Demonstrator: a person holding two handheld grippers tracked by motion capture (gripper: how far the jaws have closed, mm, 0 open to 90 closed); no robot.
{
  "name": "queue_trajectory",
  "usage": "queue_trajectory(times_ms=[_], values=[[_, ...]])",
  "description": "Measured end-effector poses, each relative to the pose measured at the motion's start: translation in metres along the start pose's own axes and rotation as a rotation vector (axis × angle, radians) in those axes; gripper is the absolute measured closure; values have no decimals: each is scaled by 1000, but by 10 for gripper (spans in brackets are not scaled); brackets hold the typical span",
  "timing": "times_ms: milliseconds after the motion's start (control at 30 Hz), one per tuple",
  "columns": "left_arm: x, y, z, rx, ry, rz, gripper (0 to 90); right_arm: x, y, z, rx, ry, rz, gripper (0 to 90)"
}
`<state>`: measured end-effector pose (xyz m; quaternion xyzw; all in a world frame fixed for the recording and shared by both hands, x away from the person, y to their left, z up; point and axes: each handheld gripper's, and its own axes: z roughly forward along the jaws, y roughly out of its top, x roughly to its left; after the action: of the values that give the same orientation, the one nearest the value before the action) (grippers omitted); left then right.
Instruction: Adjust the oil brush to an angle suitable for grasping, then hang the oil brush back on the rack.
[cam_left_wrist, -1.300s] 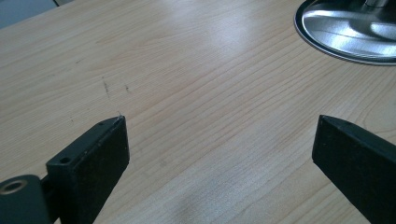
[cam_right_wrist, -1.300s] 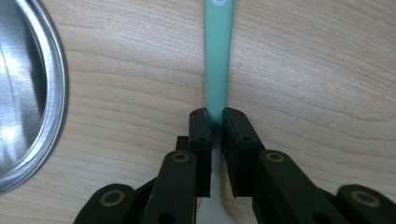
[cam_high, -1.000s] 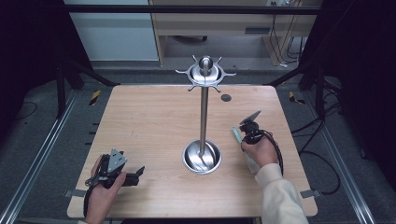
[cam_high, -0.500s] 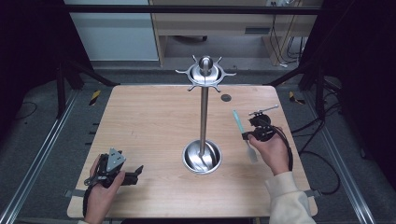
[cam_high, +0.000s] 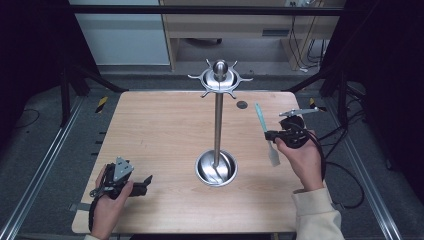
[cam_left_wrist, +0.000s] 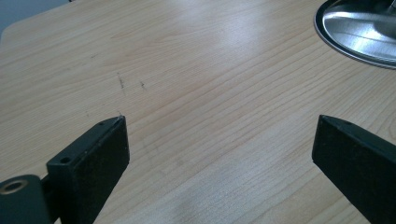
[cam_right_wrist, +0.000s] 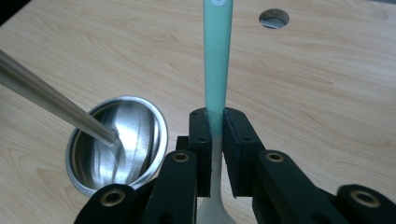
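Observation:
A utensil with a teal handle (cam_high: 260, 118) and a pale head (cam_high: 273, 156) hangs above the right side of the table, clamped in my right gripper (cam_high: 272, 135). In the right gripper view the jaws of that gripper (cam_right_wrist: 216, 135) are shut on the utensil (cam_right_wrist: 217, 60) where teal meets the pale part, the handle pointing away. A metal hook stand (cam_high: 218, 125) rises from its round dish base (cam_high: 216, 169) at the table's middle, to the left of the utensil. My left gripper (cam_high: 145, 181) rests at the front left, its jaws (cam_left_wrist: 219, 144) open over bare wood.
The stand's hook crown (cam_high: 220, 78) is at the back centre, high above the wooden table (cam_high: 150, 130). A small round hole (cam_high: 242, 105) lies in the tabletop behind the utensil. The stand's base (cam_left_wrist: 359, 28) shows in the left gripper view's upper right corner.
My right hand has risen and drifted to the right and away from the stand's base, carrying the utensil off the table. The left hand has stayed put.

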<state>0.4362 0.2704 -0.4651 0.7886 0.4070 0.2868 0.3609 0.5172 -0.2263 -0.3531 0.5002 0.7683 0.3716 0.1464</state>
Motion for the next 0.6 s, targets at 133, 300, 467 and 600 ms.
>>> queue_trajectory(times_ms=[133, 300, 467, 600], values=[[-1, -1, -2, -4, -11, -2, 42, 0, -1, -9, -32, 5, 6, 823], [0, 0, -5, -17, -9, 8, 39, 2, 1, -23, -84, 5, 5, 823], [-1, 0, -3, -15, -13, 10, 38, 5, 2, -37, -146, 30, -12, 823], [0, 1, -2, -11, -12, 13, 38, 6, 3, -45, -170, 31, -29, 823]])
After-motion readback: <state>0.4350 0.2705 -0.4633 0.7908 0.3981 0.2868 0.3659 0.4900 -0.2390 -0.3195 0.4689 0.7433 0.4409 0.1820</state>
